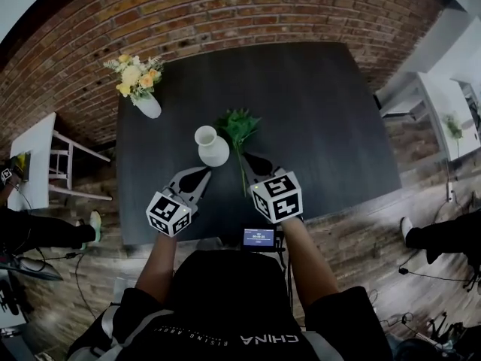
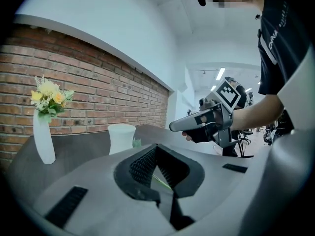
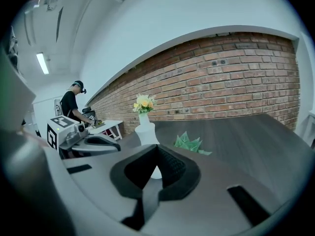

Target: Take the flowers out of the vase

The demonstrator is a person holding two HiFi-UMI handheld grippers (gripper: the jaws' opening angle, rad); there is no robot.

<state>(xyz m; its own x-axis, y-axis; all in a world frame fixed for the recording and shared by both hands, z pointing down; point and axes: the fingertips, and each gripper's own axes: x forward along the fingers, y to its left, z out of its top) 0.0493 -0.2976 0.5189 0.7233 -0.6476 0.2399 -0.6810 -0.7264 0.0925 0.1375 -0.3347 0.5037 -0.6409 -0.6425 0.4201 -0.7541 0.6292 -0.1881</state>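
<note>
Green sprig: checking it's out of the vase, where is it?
Head view, centre: the green sprig lies on the table, just right of the empty white vase.

Red brick wall (image 1: 225,6), dark table (image 1: 323,111), white side table (image 1: 34,153)

On the worktop (image 1: 323,104) the vase (image 1: 212,147) stands near the middle. The flowers (image 1: 240,128) lie just right of it, their stem running toward the near edge between the left tool (image 1: 203,173) and the right tool (image 1: 252,161). A second vase (image 1: 147,105) stands at the far left corner, before the brick wall (image 1: 225,13).
</note>
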